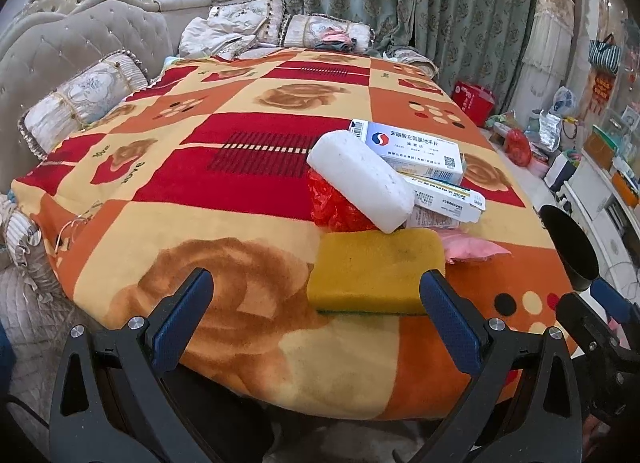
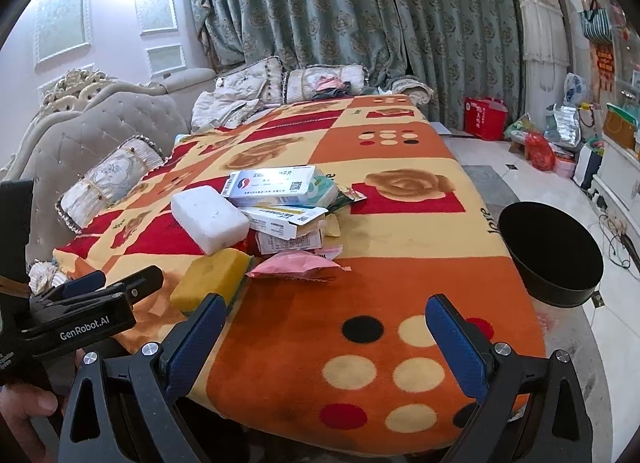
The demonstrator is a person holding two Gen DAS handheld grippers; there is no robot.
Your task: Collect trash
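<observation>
A pile of trash lies on the patterned blanket (image 1: 224,167): a yellow sponge (image 1: 376,275), a white foam block (image 1: 360,179), a red plastic bag (image 1: 336,211), medicine boxes (image 1: 416,151) and a pink wrapper (image 1: 472,249). The pile also shows in the right wrist view, with the sponge (image 2: 212,277), foam block (image 2: 208,219), boxes (image 2: 276,183) and pink wrapper (image 2: 296,265). My left gripper (image 1: 316,283) is open and empty, just short of the sponge. My right gripper (image 2: 324,311) is open and empty over the blanket's near edge. A black round bin (image 2: 552,251) stands at the right.
A tufted grey sofa (image 1: 80,47) with cushions runs along the left and back. Curtains (image 2: 340,15) hang behind. Bags and clutter (image 2: 536,143) sit on the tiled floor at the right. The bin also shows in the left wrist view (image 1: 572,247).
</observation>
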